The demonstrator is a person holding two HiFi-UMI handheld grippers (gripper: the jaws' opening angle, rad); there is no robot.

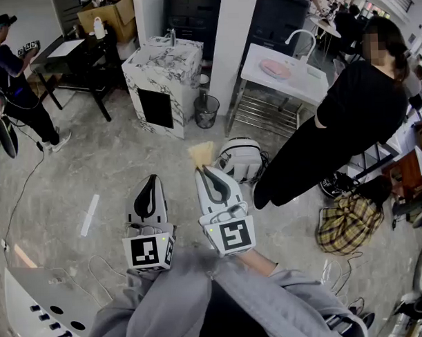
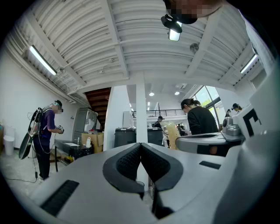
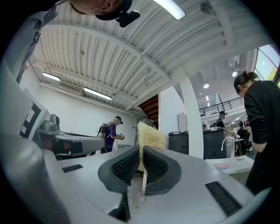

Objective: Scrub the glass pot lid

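My right gripper (image 1: 203,170) is shut on a pale yellow fibrous scrubber (image 1: 201,153), whose tuft sticks out past the fingertips. In the right gripper view the scrubber (image 3: 150,134) rises between the closed black pads (image 3: 127,167). My left gripper (image 1: 152,179) is held beside it, level, shut with nothing in it; its pads (image 2: 127,162) meet in the left gripper view. Both are close to my body, above the floor. I can make out no glass pot lid in any view. A pink round item (image 1: 275,69) lies in the far white sink table (image 1: 301,88).
A marble-patterned cabinet (image 1: 162,69) and a mesh bin (image 1: 206,110) stand ahead. A person in black (image 1: 348,125) stands by the sink table. A white pack (image 1: 240,160) and a plaid bag (image 1: 346,225) lie on the floor. Another person (image 1: 14,81) stands far left.
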